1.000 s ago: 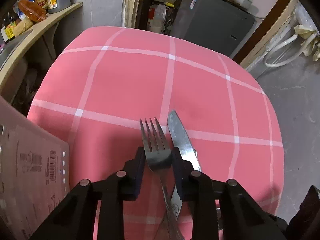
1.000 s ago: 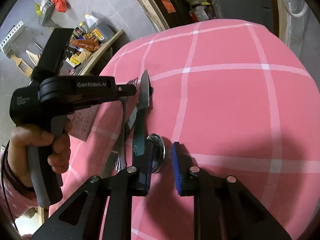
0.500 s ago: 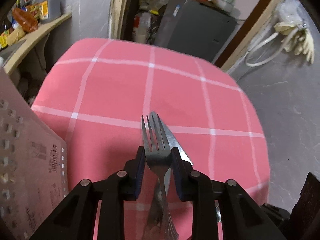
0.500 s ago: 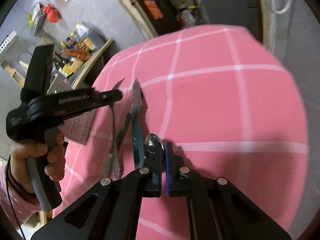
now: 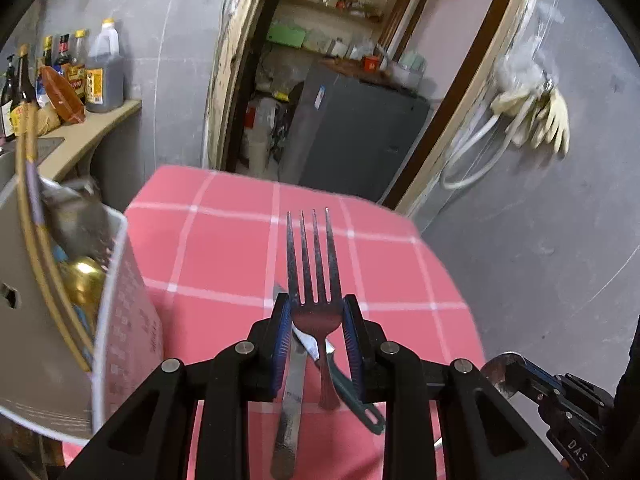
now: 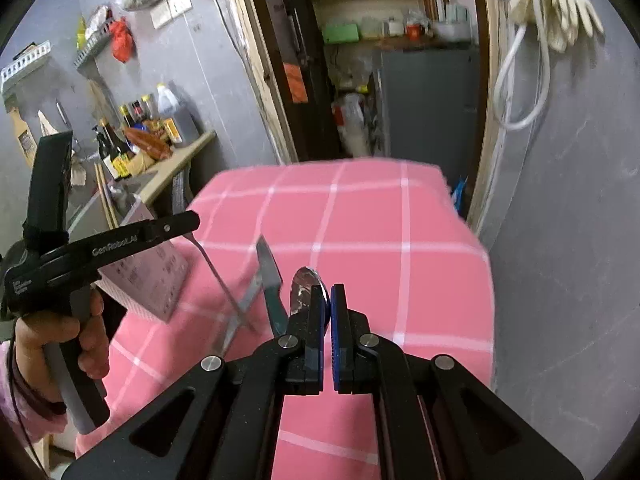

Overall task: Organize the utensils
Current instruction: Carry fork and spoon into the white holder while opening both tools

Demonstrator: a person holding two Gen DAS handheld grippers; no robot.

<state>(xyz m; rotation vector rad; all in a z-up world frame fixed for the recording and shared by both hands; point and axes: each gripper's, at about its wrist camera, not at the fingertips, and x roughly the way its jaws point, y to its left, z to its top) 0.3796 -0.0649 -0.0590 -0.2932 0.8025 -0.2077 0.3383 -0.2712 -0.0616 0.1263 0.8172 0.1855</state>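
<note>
My left gripper [image 5: 314, 308] is shut on a steel fork [image 5: 312, 264], held above the pink checked table with tines pointing forward. In the right wrist view the left gripper [image 6: 176, 226] shows at left with the fork handle [image 6: 224, 284] hanging below it. My right gripper [image 6: 326, 300] is shut on a steel spoon [image 6: 302, 284], lifted off the table. Two knives lie on the cloth below: a steel knife [image 5: 290, 400] and a green-handled knife [image 6: 270, 280], crossing each other.
A white perforated utensil holder [image 5: 128, 320] with chopsticks and other utensils stands at the table's left edge; it also shows in the right wrist view [image 6: 148, 268]. A counter with bottles [image 5: 80, 80] is behind it. The table [image 6: 400, 260] ends at right above grey floor.
Both grippers have risen from the table, the left with the fork and the right with the spoon. The right gripper closed on the spoon. The knives stay on the cloth.
</note>
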